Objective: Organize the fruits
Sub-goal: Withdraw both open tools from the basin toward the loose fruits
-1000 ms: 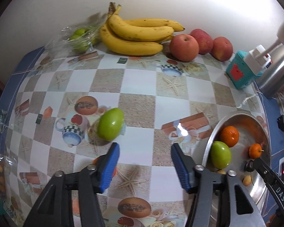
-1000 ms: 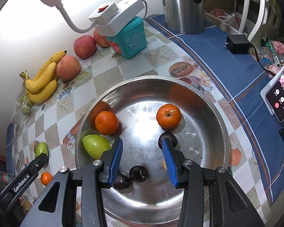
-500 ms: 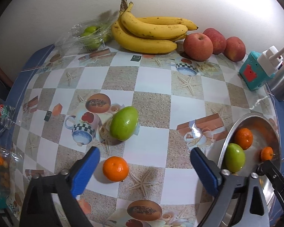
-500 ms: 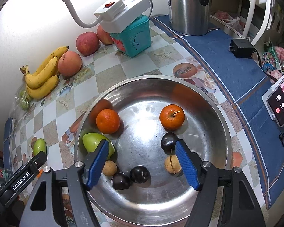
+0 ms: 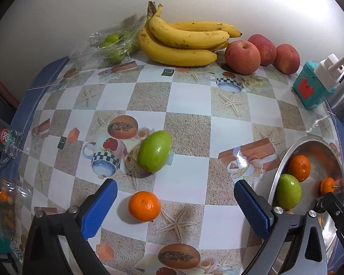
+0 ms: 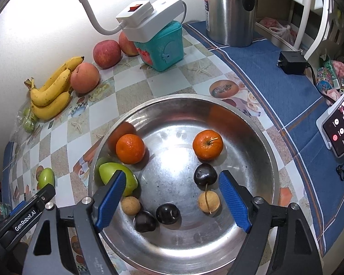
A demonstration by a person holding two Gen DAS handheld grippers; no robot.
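Note:
A steel bowl (image 6: 252,123) holds two mandarins (image 6: 130,148), a green fruit (image 6: 112,174), three dark plums (image 6: 205,173) and two small tan fruits (image 6: 130,205). My right gripper (image 6: 172,198) is open and empty above the bowl's near half. My left gripper (image 5: 175,202) is open wide over the table, with a loose mandarin (image 5: 144,206) between its fingers and a green fruit (image 5: 154,154) just beyond. The bowl's rim (image 5: 279,162) shows at the right of the left wrist view.
Bananas (image 5: 183,43), three apples (image 5: 242,56) and a clear box of green fruit (image 5: 112,45) line the back wall. A teal box (image 6: 165,45) carries a white power strip (image 6: 149,23). A steel kettle (image 6: 229,11), a charger (image 6: 292,62) and a phone (image 6: 339,133) stand to the right.
Both grippers have opened wide and drawn back. The loose mandarin, once hidden under my left finger, now lies in plain view. A tan fruit now lies in the bowl where my right gripper was.

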